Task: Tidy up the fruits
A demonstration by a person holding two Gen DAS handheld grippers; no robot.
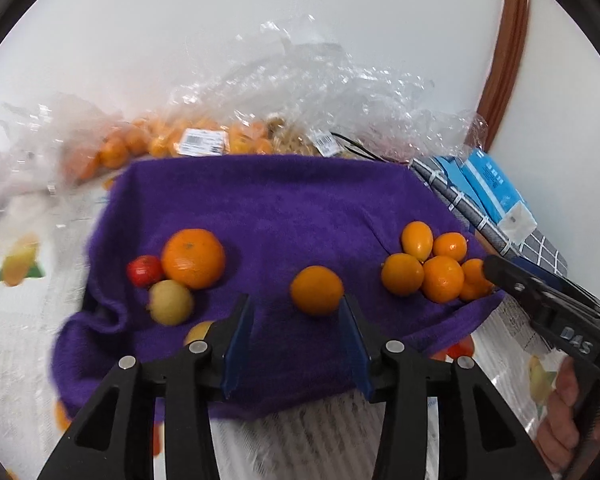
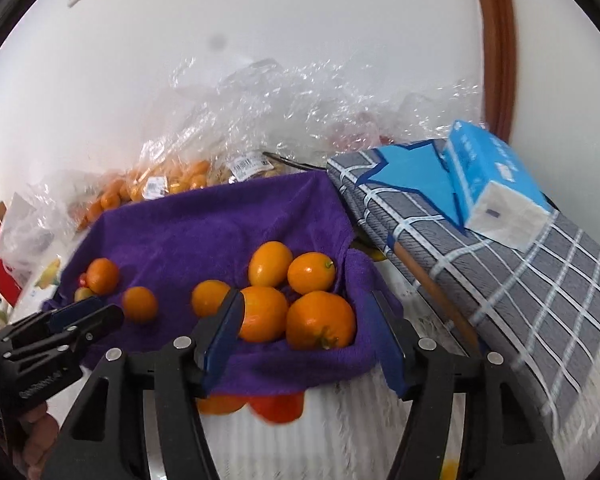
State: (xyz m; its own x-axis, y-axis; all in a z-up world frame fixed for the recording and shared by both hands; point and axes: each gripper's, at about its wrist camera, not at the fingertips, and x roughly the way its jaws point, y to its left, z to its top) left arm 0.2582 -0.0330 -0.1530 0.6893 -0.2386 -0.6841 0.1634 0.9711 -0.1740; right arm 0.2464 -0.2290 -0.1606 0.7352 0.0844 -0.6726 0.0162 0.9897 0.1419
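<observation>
Left wrist view
Left gripper: the left gripper point(image 1: 296, 344) hovers low over the near edge of a purple towel point(image 1: 284, 204), its blue-padded jaws spread wide and holding nothing.
Lone orange: a single orange point(image 1: 317, 290) sits on the towel just beyond the fingertips, close to the right-hand pad, apart from the other fruit.
Left cluster: a large orange point(image 1: 193, 258) touches a red fruit point(image 1: 144, 271) and a yellow-green fruit point(image 1: 170, 302) near the towel's left edge.
Right cluster: a pile of oranges point(image 1: 436, 268) crowds the towel's right corner, where the right gripper point(image 1: 496, 270) reaches in from the side.
Background: clear plastic bags point(image 1: 300, 92) of fruit lie against the white wall.

Right wrist view
Right gripper: the right gripper point(image 2: 312, 336) is released, jaws wide apart, straddling the front of the pile of oranges point(image 2: 296, 300) without clamping any.
Lone orange: the single orange point(image 2: 140, 304) rests left of the pile, near the left gripper point(image 2: 86, 314) entering from the left.
Beside the towel: a blue tissue pack point(image 2: 496, 184) lies on a grey checked cloth point(image 2: 540, 280) to the right of the purple towel point(image 2: 220, 228).
</observation>
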